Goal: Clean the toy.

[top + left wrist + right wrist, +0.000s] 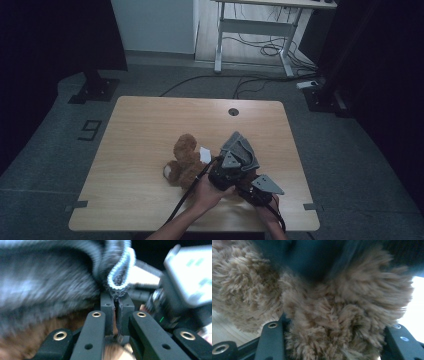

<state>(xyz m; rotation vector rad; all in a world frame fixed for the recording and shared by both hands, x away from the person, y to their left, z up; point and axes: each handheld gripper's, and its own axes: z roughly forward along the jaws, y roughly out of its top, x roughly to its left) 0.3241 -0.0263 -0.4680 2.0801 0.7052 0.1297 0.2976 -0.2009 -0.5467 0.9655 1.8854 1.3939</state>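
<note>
Jaws of the left gripper point(116, 305) were pinched shut on the ribbed hem of a grey knitted garment point(50, 272), which rose from the tips and draped up and leftward in the left gripper view. Jaws of the right gripper point(332, 340) stood partly apart, clamped around a furry limb of the brown teddy bear point(186, 161), which lay just left of both hands on the table point(150, 125). Motion blur obscured the garment's shape; fur hid the right fingertips.
</note>
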